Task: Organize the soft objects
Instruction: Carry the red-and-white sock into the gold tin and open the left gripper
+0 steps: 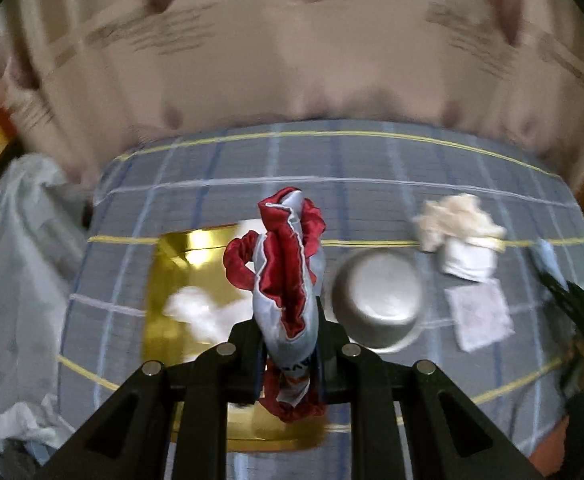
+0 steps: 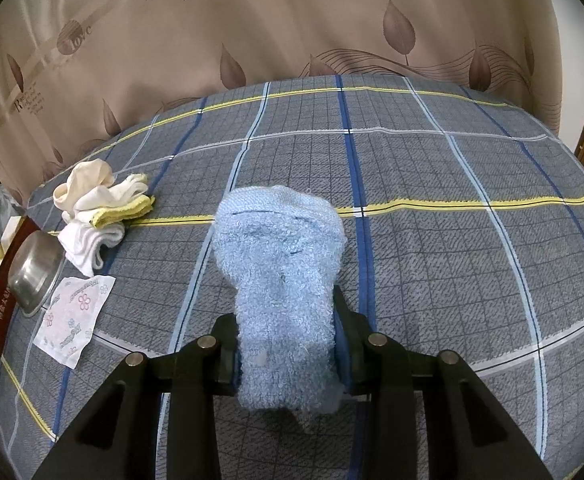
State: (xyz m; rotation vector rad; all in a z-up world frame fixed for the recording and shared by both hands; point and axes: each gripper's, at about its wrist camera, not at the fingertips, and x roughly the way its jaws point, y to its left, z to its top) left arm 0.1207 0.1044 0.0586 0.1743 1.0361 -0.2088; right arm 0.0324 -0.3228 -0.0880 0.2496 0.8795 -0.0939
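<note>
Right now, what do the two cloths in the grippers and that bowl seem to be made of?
Blue cloth: looks like looped terry, matte and fuzzy. Red-and-grey cloth: probably satin-like synthetic, given its sheen and smooth folds, though the view is blurred. Bowl: metal, likely stainless steel, with a dull silver shine.

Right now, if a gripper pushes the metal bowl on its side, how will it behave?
The metal bowl leans tilted against the box, so a push would probably tip it flat or set it rocking. Its smooth, shiny wall looks slippery for the pads. It seems thin, so likely light and quick to slide on the bedsheet.
</note>
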